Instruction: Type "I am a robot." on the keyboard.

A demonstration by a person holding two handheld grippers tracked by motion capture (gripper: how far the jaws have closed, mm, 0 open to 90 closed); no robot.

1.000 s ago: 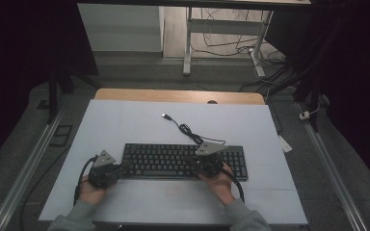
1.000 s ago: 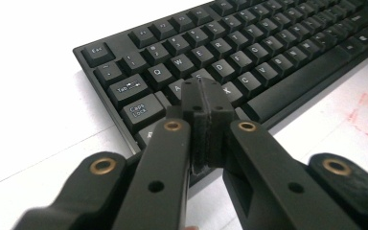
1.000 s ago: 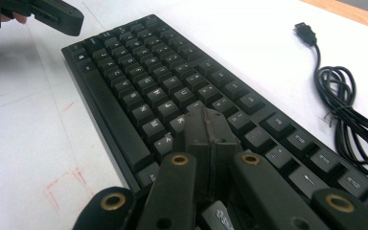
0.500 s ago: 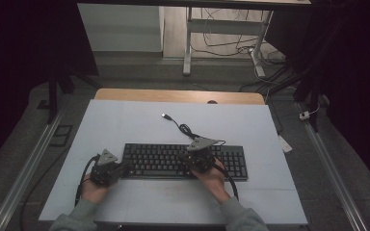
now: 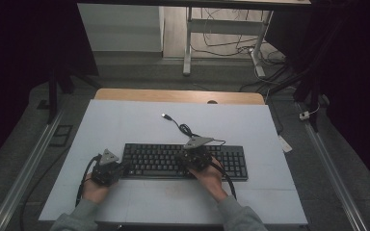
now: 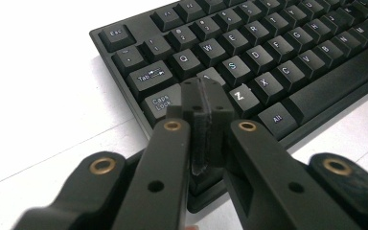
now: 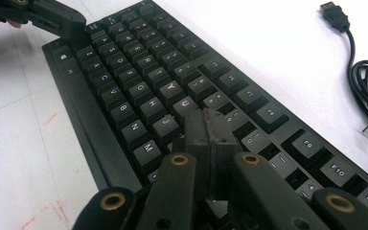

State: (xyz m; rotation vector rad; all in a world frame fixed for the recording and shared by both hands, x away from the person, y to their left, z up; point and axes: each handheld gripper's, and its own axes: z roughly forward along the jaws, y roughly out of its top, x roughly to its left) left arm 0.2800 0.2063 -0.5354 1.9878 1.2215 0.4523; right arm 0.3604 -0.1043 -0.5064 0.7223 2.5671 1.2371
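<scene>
Both hand-held grippers are closed and hold nothing: left hand-held gripper [image 6: 206, 103] and right hand-held gripper [image 7: 207, 125] tips over the keyboard [image 5: 164, 159] keys.

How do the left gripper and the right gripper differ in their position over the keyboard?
The left gripper sits at the keyboard's left end, tips by the Caps Lock key; the right gripper sits over its middle keys, tips near the J key. Both have jaws shut, holding nothing.
</scene>
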